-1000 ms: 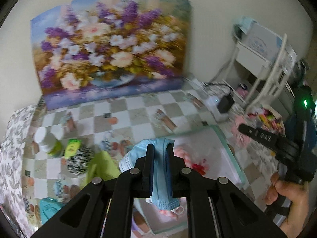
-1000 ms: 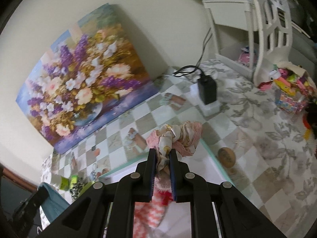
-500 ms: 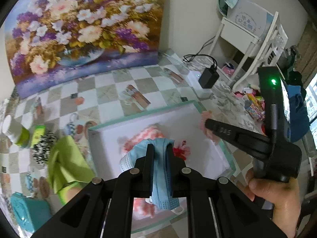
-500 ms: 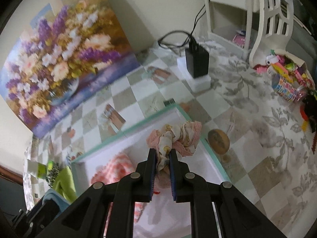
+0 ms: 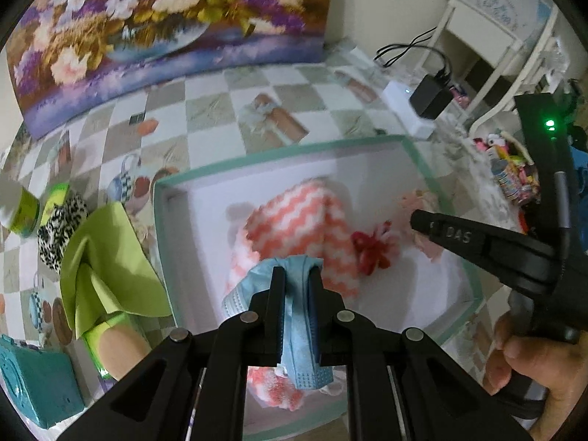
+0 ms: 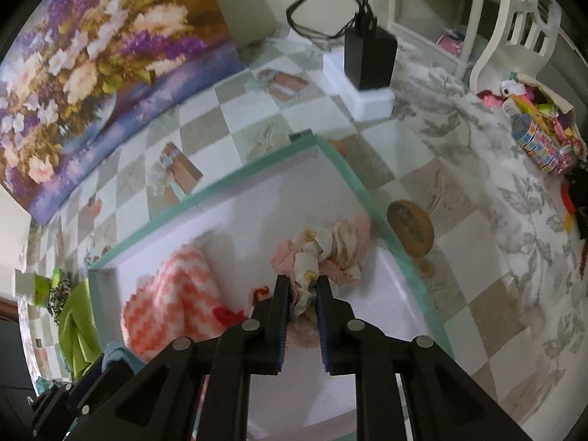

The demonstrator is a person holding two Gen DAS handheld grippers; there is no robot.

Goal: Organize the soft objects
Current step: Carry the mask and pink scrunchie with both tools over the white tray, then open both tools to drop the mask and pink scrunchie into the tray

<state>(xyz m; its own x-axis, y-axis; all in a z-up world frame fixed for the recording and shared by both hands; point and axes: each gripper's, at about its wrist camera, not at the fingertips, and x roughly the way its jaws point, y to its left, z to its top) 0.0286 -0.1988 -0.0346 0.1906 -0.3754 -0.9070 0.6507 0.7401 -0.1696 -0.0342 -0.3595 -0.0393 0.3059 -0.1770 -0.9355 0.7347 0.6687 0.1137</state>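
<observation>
Your left gripper (image 5: 296, 275) is clamped on a blue face mask (image 5: 294, 316); the mask hangs down between the fingers, pinched tight, over the near part of the white box (image 5: 283, 154). Your right gripper (image 6: 301, 284) has a cream-and-pink scrunchie (image 6: 323, 250) between its pads, jaws opening now, cloth not yet free of them. The scrunchie bunches just ahead of the fingertips, low in the box's far right corner, beside the teal rim; whether it touches the floor you can't tell.

Step in hand: drop-off, both items into the box. Judged about midway through the task, since stuff is still outside.

Next move, right side: finish opening and lift straight out so the fabric doesn't snag on a pad. Left side: release the mask onto bare floor or on top of the chevron cloth.

Already in the box: a coral-and-white chevron cloth (image 5: 294, 220) right under and beyond the mask, and a red bow (image 5: 371, 250) just right of it.

Outside, left of the box: a green cloth (image 5: 106, 268) touching the box wall, and a black-and-white spotted soft thing (image 5: 60, 228) just beyond it. Likely next pickups.
</observation>
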